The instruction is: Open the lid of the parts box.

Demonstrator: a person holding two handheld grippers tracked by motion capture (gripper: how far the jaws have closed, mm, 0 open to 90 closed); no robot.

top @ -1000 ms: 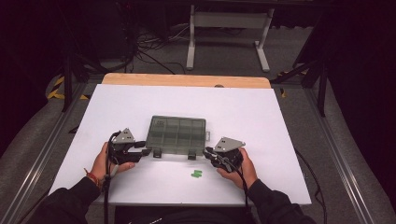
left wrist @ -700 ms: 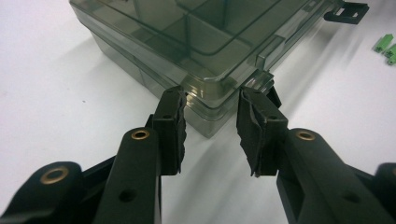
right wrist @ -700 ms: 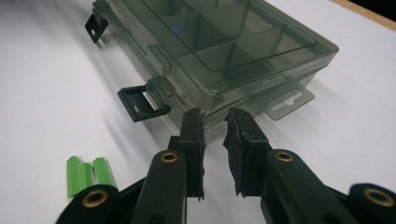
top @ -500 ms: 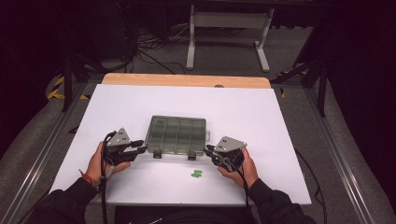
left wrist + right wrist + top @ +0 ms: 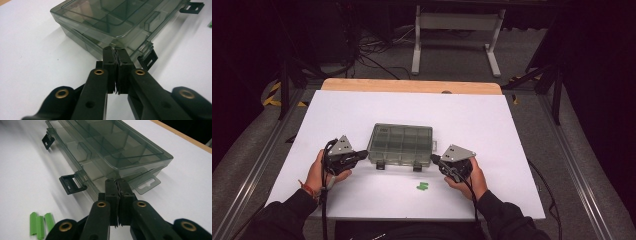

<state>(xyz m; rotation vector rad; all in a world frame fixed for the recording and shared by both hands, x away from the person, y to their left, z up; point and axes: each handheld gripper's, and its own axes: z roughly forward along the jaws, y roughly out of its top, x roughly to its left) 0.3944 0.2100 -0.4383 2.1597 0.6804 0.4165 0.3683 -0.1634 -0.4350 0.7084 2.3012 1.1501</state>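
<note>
A smoky clear compartment box (image 5: 401, 144) lies lid down in the middle of the white table (image 5: 492, 125). Its two black latches (image 5: 71, 185) (image 5: 148, 60) stick out flat along the near side. My left gripper (image 5: 363, 154) points at the box's near left corner (image 5: 114, 50), jaws pressed together with nothing between them. My right gripper (image 5: 434, 159) points at the near right corner (image 5: 116, 181), just short of the box's hang tab (image 5: 147, 185), also shut on nothing. Both pairs of jaws have just been closing.
Several small green pieces (image 5: 422, 186) (image 5: 41, 221) lie on the table in front of the box, between my hands. The table's wooden far edge (image 5: 412, 86) borders a dark floor with cables and a metal stand (image 5: 454, 30).
Both grippers' jaws have closed from partly open to shut, with nothing taken. The hands and the box have stayed where they were.
</note>
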